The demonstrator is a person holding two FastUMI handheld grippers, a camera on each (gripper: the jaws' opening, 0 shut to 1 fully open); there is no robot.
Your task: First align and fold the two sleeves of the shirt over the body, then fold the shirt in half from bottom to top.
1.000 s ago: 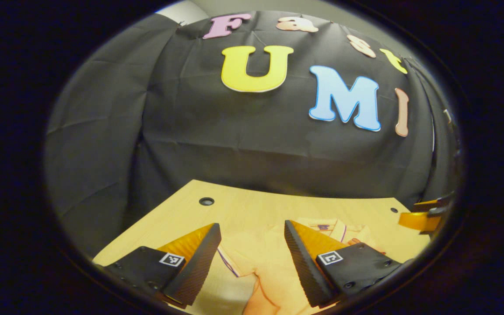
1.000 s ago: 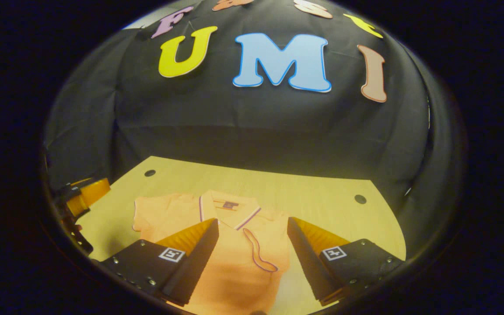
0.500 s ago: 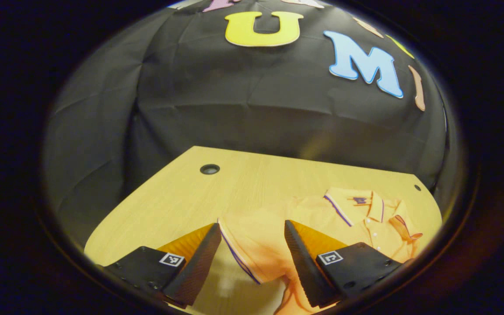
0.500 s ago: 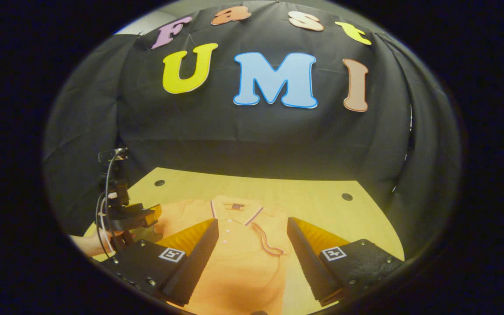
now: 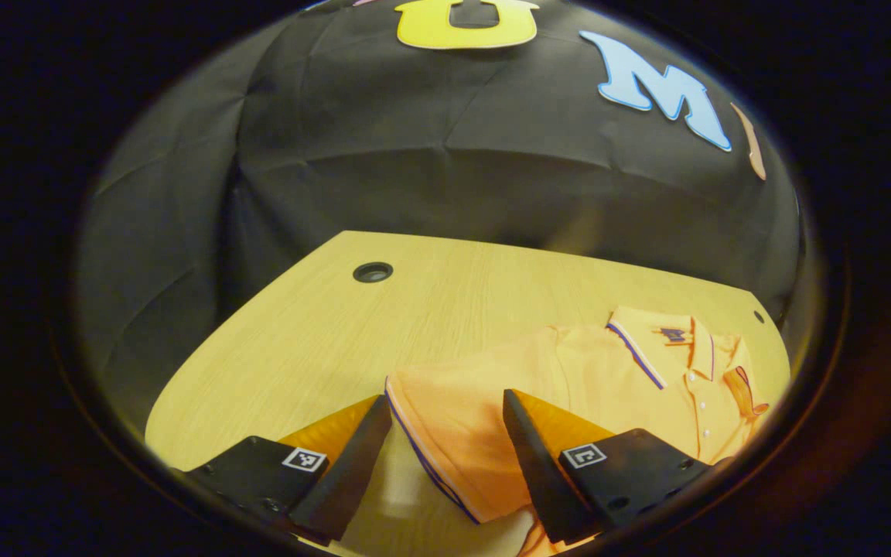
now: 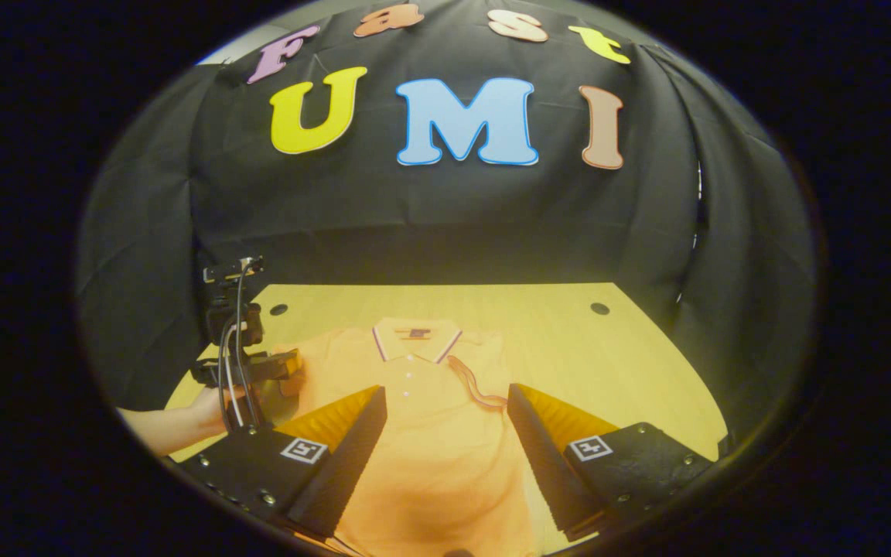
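An orange polo shirt lies flat on the wooden table, collar toward the wall. Its right sleeve is folded over the body, striped hem showing. The left sleeve is spread out to the side, and its striped hem lies between the fingers of my left gripper, which is open just above it. In the right gripper view that left gripper sits at the shirt's left edge, held by a hand. My right gripper hangs open over the shirt's lower body, holding nothing.
The table has round cable holes near its far corners. Black cloth walls close it in at the back and sides. Bare wood lies left of the sleeve and right of the shirt.
My left gripper has swung down and in over the spread left sleeve, which now lies between its fingers. The right gripper has drawn back a little; both stayed open.
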